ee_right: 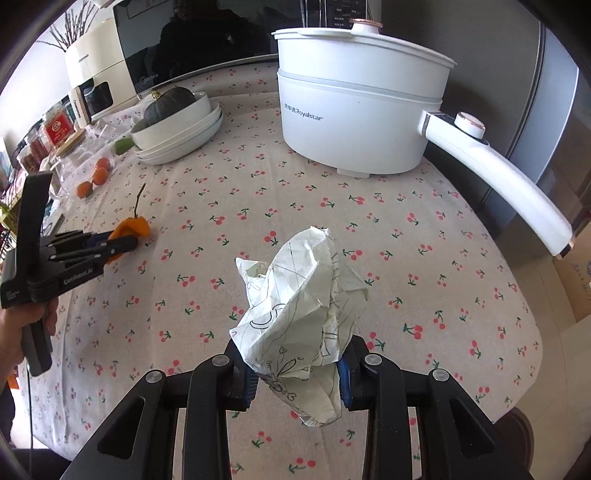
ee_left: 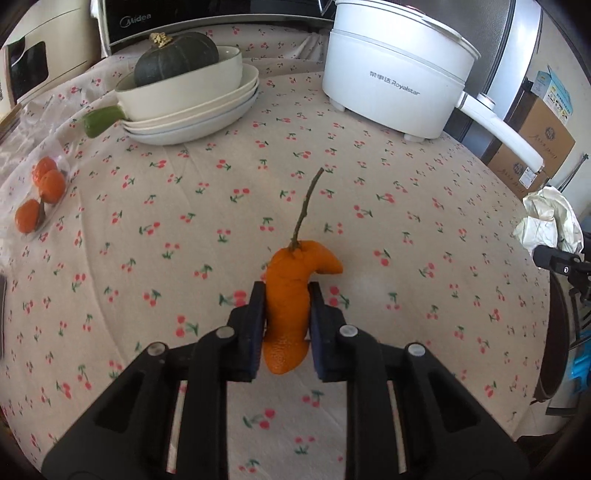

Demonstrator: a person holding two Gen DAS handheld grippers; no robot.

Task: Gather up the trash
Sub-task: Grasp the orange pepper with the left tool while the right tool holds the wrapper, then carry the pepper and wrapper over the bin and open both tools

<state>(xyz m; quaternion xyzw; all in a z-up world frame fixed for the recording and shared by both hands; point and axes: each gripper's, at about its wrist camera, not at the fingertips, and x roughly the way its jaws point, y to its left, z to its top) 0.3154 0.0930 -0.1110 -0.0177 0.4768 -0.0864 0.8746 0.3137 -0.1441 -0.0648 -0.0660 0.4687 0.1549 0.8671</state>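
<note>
left gripper (ee_left: 287,295) fingers clenched on orange peel (ee_left: 290,306) with stem, right gripper (ee_right: 295,360) fingers grasping crumpled paper (ee_right: 303,306), above cherry-print desk (ee_left: 406,206), white cooker (ee_left: 399,81) far right

A home kitchen: a table with a cherry-print cloth (ee_left: 207,236) carries an electric pot (ee_left: 395,74), stacked dishes (ee_left: 192,118), and a microwave (ee_left: 207,18) at its far edge.
</note>
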